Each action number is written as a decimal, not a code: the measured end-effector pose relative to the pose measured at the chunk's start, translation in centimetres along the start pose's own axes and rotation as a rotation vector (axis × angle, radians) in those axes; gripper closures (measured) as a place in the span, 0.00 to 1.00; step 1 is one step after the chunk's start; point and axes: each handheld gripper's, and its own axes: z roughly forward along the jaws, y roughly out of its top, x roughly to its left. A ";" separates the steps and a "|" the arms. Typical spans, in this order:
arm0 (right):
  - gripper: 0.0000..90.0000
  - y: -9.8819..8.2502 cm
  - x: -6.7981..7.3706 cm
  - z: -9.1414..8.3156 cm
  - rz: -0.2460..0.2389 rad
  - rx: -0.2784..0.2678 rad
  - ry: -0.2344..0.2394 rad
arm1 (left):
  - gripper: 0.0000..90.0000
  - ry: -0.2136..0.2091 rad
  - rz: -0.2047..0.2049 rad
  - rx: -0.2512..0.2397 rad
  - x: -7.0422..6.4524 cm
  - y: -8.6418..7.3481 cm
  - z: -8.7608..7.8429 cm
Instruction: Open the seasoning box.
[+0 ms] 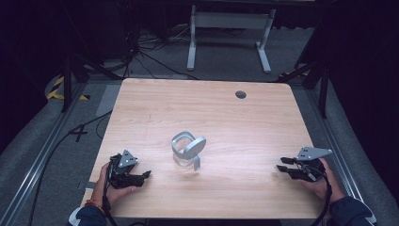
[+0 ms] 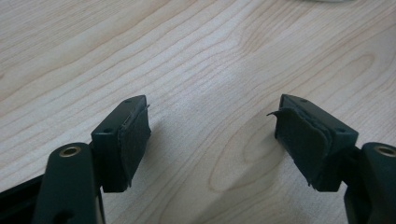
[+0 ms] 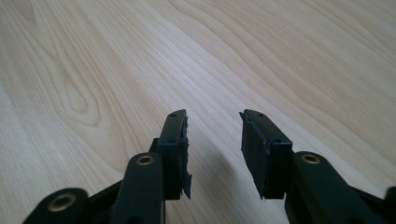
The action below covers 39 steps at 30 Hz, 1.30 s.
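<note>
A: At the centre of the high view, a little below the middle, stands a grey ring-shaped thing with a round pad and a short stem (image 1: pixel 187 149), perhaps a headset or a stand; I cannot tell which. It sits alone on the wooden table (image 1: pixel 226 113).

B: And the grippers?

A: The left gripper (image 1: pixel 144 175) rests at the lower left, the right gripper (image 1: pixel 281 164) at the lower right. Both lie on the tabletop, well apart from the grey thing, each pointing inward toward it.

B: What does the left gripper view add?

A: Its jaws stand wide apart with bare wood grain between them, nothing held. A pale edge at the top right of the frame may be the grey thing, but it is too cut off to say.

B: The right gripper view?

A: Jaws parted, narrower than the left pair, also holding nothing; plain table ahead.

B: How would you make the reach go well?

A: I judge it best to lift both grippers first, come in level from each side, and close on the sturdy ring, not the thin stem, since the thing looks top-heavy and could tip.
</note>
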 end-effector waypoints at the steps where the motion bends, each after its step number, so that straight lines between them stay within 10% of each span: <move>1: 0.66 -0.3 -0.1 -0.1 0.003 0.000 -0.002 | 0.28 -0.001 0.017 -0.009 0.3 -0.1 0.0; 12: 0.48 -4.2 0.0 -1.5 0.131 -0.055 -0.049 | 0.25 -0.017 -0.001 -0.026 0.4 -0.4 0.1; 39: 0.37 -4.6 0.3 -1.5 0.118 -0.064 -0.054 | 0.23 -0.013 -0.009 -0.034 0.4 -0.2 0.4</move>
